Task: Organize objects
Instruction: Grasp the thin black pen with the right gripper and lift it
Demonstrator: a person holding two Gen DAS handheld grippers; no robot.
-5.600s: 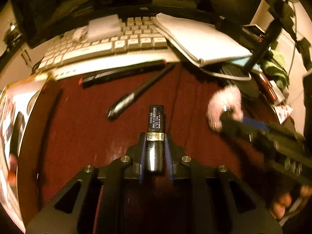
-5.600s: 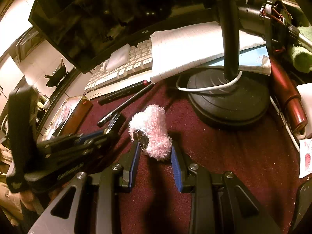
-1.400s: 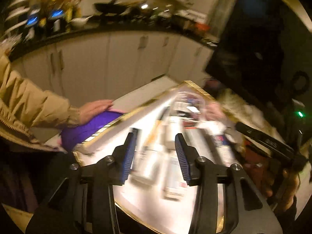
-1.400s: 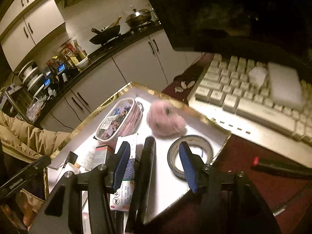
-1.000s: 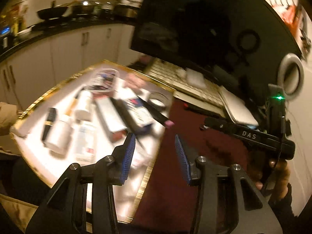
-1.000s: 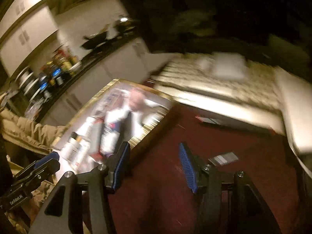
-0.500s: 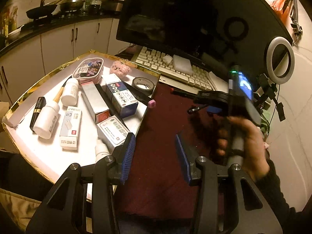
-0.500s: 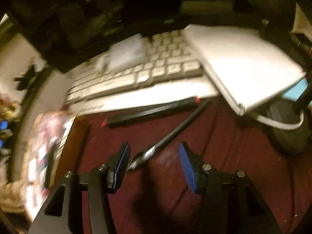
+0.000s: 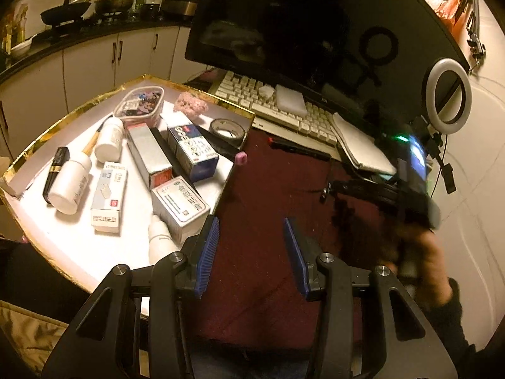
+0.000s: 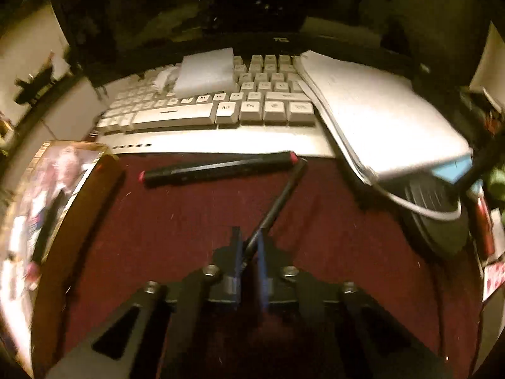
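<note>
My right gripper (image 10: 247, 246) is shut on a thin black pen (image 10: 277, 199) that lies slanted on the dark red desk mat. A thick black marker with red ends (image 10: 217, 167) lies just beyond it, in front of the keyboard; it also shows in the left wrist view (image 9: 300, 148). My left gripper (image 9: 249, 246) is open and empty, held above the mat beside the gold-edged white tray (image 9: 41, 221). The tray holds boxes (image 9: 180, 202), white bottles (image 9: 68, 183), a tape roll (image 9: 228, 128), a pink fluffy ball (image 9: 191, 105) and a black lipstick (image 9: 55, 165). The right gripper's body (image 9: 394, 189) is blurred at the right.
A white keyboard (image 10: 202, 110) with a white block (image 10: 205, 72) on it stands under the monitor (image 9: 315, 38). A notebook (image 10: 372, 107) overlaps its right end. A ring light (image 9: 448, 94) and its round base (image 10: 432, 208) stand at the right. A small pink cube (image 9: 240, 158) sits by the tray's edge.
My right gripper has dropped toward the desk and closed on the thin black pen. My left gripper has stayed open above the mat, with little shift of view.
</note>
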